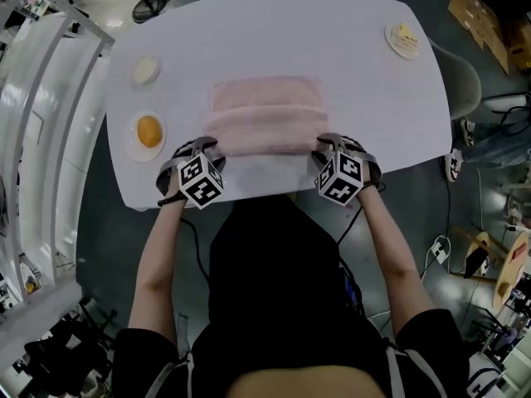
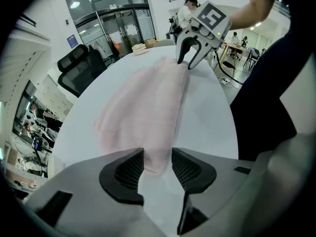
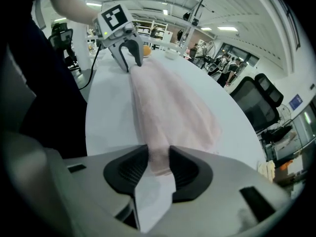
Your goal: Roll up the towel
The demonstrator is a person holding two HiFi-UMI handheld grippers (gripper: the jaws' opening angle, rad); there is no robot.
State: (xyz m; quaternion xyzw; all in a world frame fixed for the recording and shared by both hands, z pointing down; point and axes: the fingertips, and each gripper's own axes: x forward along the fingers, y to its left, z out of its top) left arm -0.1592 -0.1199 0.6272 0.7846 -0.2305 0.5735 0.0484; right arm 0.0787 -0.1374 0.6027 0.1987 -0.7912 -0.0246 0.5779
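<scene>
**Towel caught at both near corners, roll lying crosswise**

Pink towel lies at the middle of the white desk, its long axis running side to side, parallel to the near edge. Its near part is already bunched into a low roll with a couple of ridges; the flat remainder stretches away toward the far edge.

The left gripper sits at the left end of that roll and the right gripper at the right end, both pointing steeply down. In each gripper view the towel's end fills the gap between the dark pads, so both grippers look closed on the cloth, one at each end.

The relation that matters is that the roll's axis runs straight from one gripper to the other, and the loose cloth lies directly ahead of both. Neither hand is nearer; they are level with each other. Judging from this, the next move is to turn both ends over together toward the far edge, keeping them even so the roll does not skew.

A plate with something orange and a small dish sit near the left edge, and another plate sits at the far right corner, all clear of the towel.
</scene>
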